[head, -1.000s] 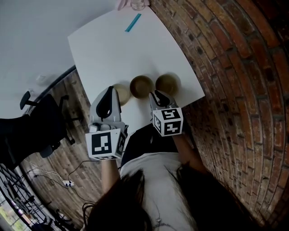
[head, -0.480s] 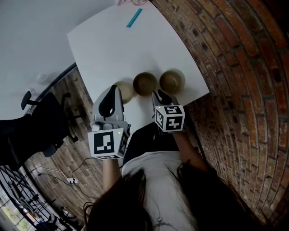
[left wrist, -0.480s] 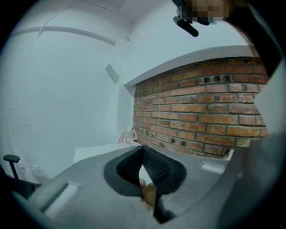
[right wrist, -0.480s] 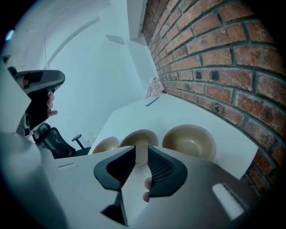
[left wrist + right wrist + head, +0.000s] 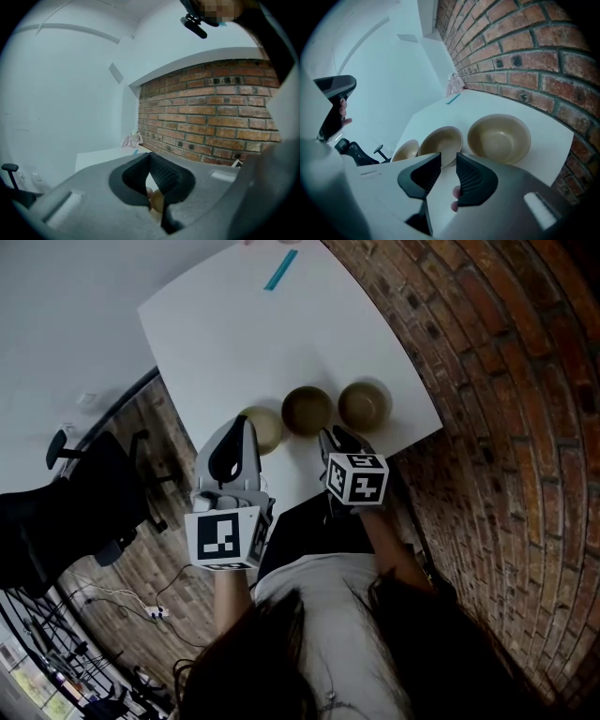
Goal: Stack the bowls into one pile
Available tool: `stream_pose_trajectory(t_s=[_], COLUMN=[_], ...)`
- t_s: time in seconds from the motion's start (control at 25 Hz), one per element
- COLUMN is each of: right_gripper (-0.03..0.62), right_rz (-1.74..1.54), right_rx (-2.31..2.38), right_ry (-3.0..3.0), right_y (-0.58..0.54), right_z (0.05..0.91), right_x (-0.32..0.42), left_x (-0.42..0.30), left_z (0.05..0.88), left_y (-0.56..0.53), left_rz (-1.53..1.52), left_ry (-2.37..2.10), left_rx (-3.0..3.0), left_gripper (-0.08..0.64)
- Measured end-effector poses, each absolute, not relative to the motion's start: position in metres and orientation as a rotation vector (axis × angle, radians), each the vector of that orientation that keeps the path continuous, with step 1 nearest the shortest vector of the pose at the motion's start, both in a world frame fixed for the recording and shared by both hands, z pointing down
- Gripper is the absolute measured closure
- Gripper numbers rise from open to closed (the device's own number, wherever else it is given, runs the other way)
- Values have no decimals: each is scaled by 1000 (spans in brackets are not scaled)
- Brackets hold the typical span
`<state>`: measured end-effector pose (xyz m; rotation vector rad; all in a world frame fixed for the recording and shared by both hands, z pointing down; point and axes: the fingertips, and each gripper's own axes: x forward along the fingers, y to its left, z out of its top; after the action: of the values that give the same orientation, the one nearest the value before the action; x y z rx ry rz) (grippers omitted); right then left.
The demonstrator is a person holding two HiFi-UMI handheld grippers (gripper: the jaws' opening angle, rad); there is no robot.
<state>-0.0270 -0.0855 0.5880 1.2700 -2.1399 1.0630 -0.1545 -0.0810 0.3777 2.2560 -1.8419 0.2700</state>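
Three tan bowls stand in a row near the front edge of the white table [image 5: 234,334]: a left bowl [image 5: 263,427], a middle bowl [image 5: 307,409] and a right bowl [image 5: 364,404]. In the right gripper view they are the big right bowl [image 5: 499,138], the middle bowl [image 5: 440,143] and the left bowl [image 5: 405,150]. My right gripper [image 5: 448,155] has just been opening and stands open with nothing between its pads, just short of the middle bowl's near rim. My left gripper [image 5: 246,426] hovers by the left bowl, its pads [image 5: 161,176] meeting at the tips.
A teal strip [image 5: 280,270] lies at the table's far end, near a pink item [image 5: 454,84]. A brick wall [image 5: 487,381] runs along the right side. To the left, beyond the table's edge, an office chair [image 5: 66,451] stands on the wooden floor.
My right gripper has sunk toward the table in front of the middle bowl. The left gripper has hardly moved.
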Motion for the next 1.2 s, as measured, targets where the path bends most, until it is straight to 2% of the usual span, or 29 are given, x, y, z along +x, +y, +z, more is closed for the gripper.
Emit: stream_pose_trajectory(t_s=[0.72,1.2], right_gripper=[486,525], right_rz=[1258,1266], right_rx=[1389,1433], right_ry=[-2036,-1997], right_y=[-99,-107], right_z=[609,612], right_x=[-30,-29], left_x=[-167,-178], left_z=[388,387], left_y=[-94,-92], left_rz=[317,302], left_ry=[-1808,-1838], left_rx=[2258,2224], left_gripper=[560,560])
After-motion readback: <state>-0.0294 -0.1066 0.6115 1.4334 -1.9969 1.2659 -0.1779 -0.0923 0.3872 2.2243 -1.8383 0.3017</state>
